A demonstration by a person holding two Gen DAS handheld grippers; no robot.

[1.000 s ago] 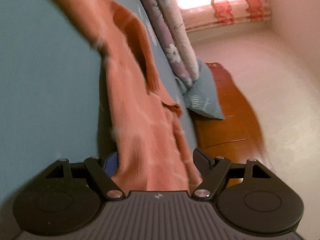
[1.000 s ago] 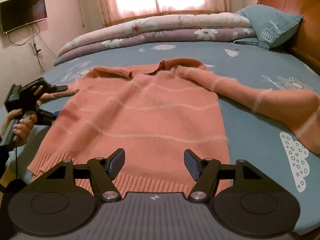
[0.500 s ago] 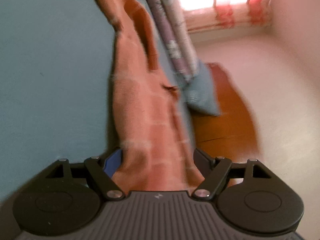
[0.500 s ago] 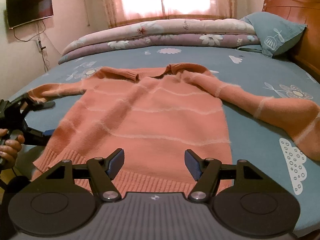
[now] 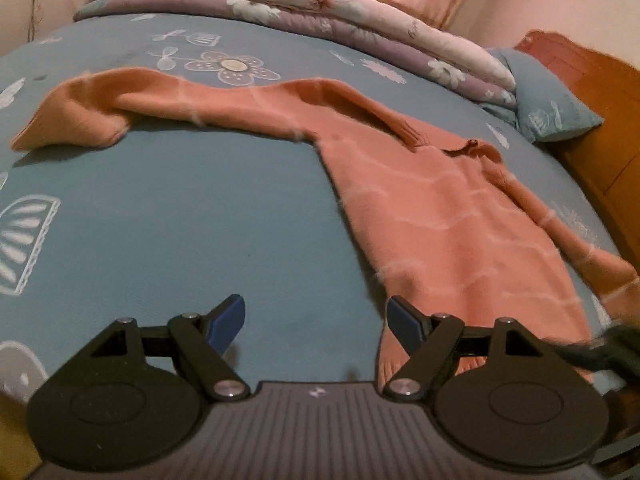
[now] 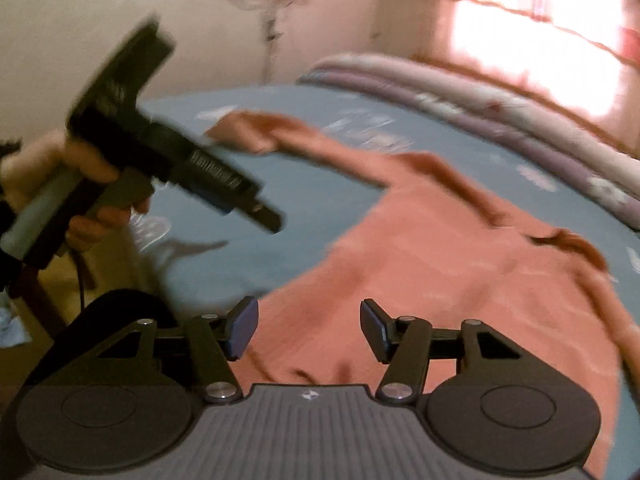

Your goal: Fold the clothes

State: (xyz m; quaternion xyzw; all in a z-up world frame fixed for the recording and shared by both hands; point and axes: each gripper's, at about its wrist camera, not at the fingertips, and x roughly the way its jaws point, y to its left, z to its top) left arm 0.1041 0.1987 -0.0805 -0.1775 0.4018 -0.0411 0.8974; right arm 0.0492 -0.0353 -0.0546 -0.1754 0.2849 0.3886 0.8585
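While both tools stood wide and empty, the sweater [image 5: 452,216] lay spread on the bed [image 5: 180,216].
My left tool [image 5: 316,320] had its hem at 2 o'clock; the right tool [image 6: 308,326] hovered over the body; I judged sleeve-folding was due.

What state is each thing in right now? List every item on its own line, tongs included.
Left tongs: open, empty, over bare sheet beside the sweater's hem.
Right tongs: open, empty, over the sweater's lower part.
Sweater: flat on the bed, unfolded.
Sleeve: stretched out sideways, cuff end bunched.
Quilt: folded along the far edge of the bed.
Pillow: lying by the headboard.
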